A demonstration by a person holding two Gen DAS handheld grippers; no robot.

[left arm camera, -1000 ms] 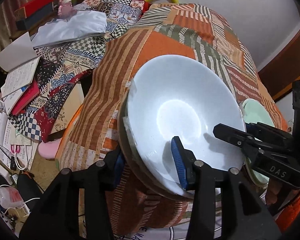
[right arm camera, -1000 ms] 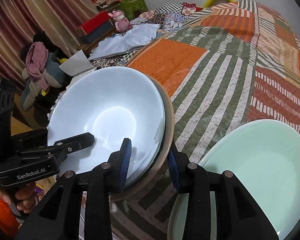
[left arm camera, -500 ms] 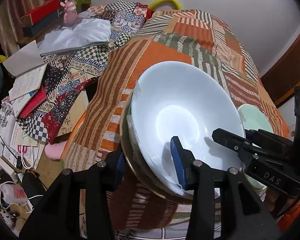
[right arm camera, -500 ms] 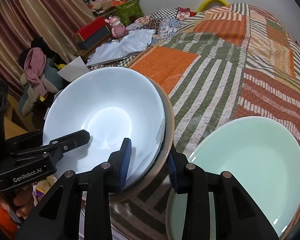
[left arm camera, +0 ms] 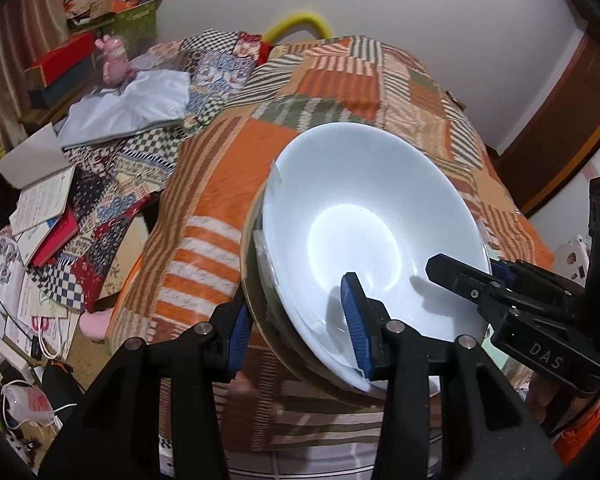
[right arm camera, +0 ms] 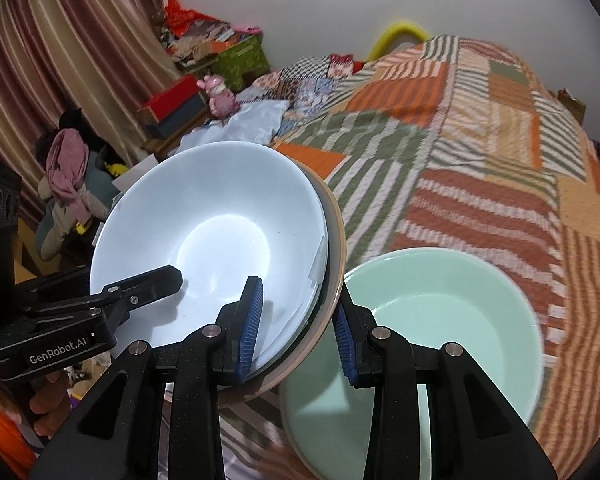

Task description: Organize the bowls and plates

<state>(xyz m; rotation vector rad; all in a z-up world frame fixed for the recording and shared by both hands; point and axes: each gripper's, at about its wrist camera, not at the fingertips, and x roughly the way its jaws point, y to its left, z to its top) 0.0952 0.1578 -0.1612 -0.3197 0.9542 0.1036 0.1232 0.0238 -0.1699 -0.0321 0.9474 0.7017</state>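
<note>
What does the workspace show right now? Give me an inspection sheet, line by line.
Surface: patchwork quilt on a bed.
Job's things: white bowl nested in a tan-rimmed dish, held tilted; green bowl resting on the quilt.
Clutter: books, pink figurine, boxes.
Grippers: left claw and right claw each clamp the stack's rim.
Cables: white cords on the floor.
Surroundings: striped curtain, white wall.

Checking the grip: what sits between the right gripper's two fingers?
The stacked rims of the white bowl and the tan dish beneath it, seen in the right wrist view.

Bowl stack [right arm camera: 212, 232] above quilt [right arm camera: 480, 152]; 2nd bowl [right arm camera: 440, 320] on its R
</note>
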